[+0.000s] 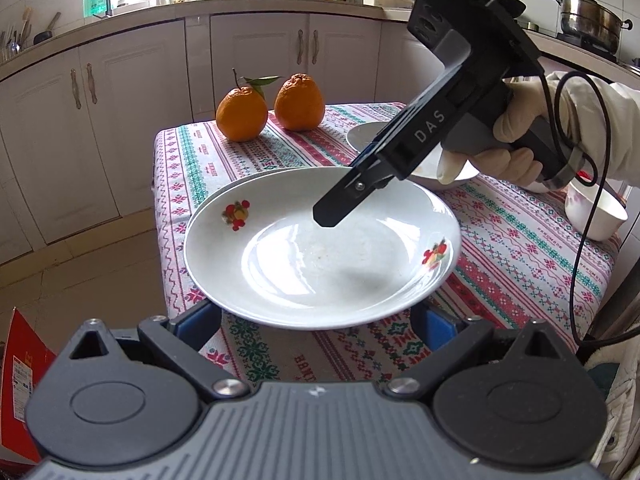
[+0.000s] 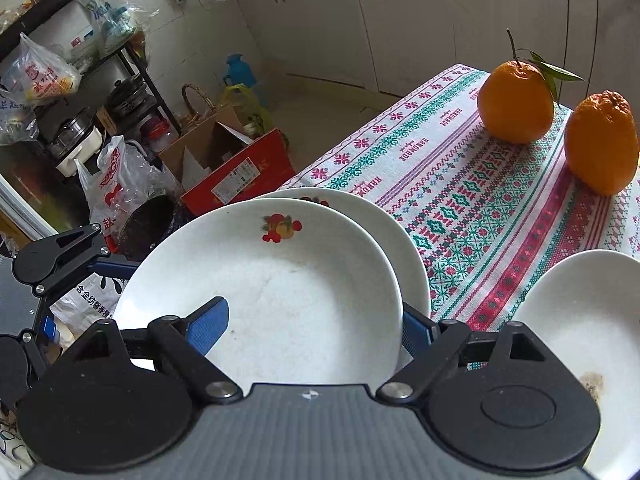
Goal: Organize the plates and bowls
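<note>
A white plate with fruit decals (image 1: 320,248) is held above the patterned tablecloth, with a second like plate (image 2: 394,236) just beneath it. My right gripper (image 2: 316,328) grips the top plate's rim (image 2: 280,288): one blue pad (image 2: 210,326) lies on the inside, the other (image 2: 416,330) sits under the rim. In the left wrist view the right gripper (image 1: 340,208) reaches over the plate's far side. My left gripper (image 1: 318,326) is spread wide with its blue pads below the plate's near edge, touching nothing I can see. A white bowl (image 2: 592,320) lies to the right.
Two oranges (image 1: 242,114) (image 1: 299,102) stand at the table's far end. More white bowls (image 1: 596,212) sit at the right side. The table edge (image 1: 160,216) drops off on the left; a red box (image 2: 240,176) and bags stand on the floor.
</note>
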A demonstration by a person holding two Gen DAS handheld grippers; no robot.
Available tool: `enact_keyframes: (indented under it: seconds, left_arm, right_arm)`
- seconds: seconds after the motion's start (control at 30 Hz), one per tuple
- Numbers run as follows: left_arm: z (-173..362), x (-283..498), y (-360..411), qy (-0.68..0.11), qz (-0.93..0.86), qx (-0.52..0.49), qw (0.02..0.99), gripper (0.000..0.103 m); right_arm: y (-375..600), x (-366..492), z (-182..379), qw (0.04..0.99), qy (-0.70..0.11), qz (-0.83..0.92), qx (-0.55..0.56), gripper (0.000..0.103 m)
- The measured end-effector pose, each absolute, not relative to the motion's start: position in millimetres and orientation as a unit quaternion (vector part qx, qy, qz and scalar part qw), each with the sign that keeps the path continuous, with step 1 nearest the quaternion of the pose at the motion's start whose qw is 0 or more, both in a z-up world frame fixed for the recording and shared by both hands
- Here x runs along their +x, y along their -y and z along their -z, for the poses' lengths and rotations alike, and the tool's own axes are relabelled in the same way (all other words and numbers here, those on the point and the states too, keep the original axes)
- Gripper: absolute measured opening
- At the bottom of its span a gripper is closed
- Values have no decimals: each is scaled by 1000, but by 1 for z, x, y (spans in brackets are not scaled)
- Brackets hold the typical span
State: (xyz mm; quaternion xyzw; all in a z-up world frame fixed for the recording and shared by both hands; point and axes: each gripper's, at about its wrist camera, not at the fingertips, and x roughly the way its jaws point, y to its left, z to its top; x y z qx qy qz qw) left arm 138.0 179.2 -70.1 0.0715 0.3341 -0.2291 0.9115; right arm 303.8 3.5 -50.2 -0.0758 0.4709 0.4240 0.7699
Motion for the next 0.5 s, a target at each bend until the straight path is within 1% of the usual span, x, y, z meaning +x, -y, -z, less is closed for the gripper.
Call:
enact_keyframes:
  seconds: [0.5]
  left_arm:
    - [76,144,-180,-338,230,75,910,100]
  right_arm:
    - [10,293,38,780,-468,-410,-70,92]
